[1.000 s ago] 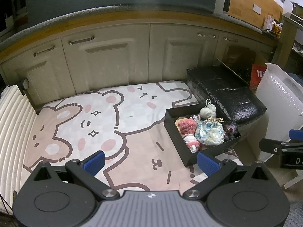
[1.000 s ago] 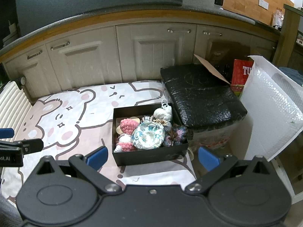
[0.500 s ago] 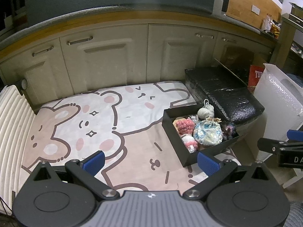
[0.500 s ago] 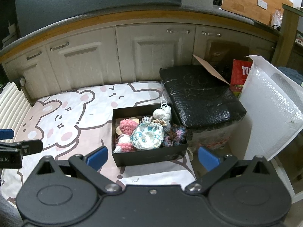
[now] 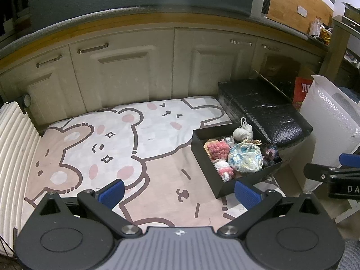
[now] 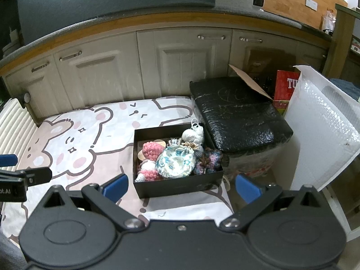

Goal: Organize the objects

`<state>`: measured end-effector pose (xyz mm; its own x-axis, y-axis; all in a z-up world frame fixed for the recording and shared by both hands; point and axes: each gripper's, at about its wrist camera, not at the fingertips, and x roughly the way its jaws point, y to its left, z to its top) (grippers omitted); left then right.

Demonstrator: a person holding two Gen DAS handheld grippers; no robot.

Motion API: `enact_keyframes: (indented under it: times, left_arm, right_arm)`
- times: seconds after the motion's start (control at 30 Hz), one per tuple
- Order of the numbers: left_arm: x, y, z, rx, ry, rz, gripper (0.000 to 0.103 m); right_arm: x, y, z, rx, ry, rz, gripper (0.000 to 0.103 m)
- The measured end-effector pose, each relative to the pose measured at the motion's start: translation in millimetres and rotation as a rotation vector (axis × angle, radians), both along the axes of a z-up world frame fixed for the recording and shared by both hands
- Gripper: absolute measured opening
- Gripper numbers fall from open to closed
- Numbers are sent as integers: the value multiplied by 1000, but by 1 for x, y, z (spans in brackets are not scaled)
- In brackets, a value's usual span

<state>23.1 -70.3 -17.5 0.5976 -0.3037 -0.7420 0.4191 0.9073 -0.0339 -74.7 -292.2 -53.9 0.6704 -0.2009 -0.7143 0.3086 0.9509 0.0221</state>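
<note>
Nearest the lens, the left gripper (image 5: 178, 193) holds its blue-padded fingers spread wide with nothing between them, above a pale fabric mat printed with cartoon bears (image 5: 108, 148). The right gripper (image 6: 181, 186) is likewise spread and empty, hanging just in front of an open black rectangular cardboard box (image 6: 180, 186) that sits on the mat's right-hand part.

Inside the box, the small objects are packed close together: a pink-and-white crocheted piece (image 6: 147, 172) at the near left, a round drawstring pouch of blue floral fabric (image 6: 176, 162) in the middle, a dark purple-and-blue crocheted flower (image 6: 210, 160) at the right, a pink knitted ball (image 6: 153, 149) behind, and a white yarn ball with a loop (image 6: 193, 133) at the far side.

Just right of the box stands a black bundle wrapped in bubble film (image 6: 238, 119), and beside that a white bubble-wrap mailer (image 6: 321, 130) stands upright. A ribbed cream-coloured panel (image 5: 13, 148) borders the mat on the left. Beyond everything runs a row of cream cabinet doors with metal handles (image 5: 126, 72) under a dark worktop.
</note>
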Motion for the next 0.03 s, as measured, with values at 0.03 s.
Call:
enact_keyframes:
  times: [0.03]
  left_arm:
    - [0, 0, 0, -1, 0, -1, 103]
  right_arm:
    - [0, 0, 0, -1, 0, 0, 103]
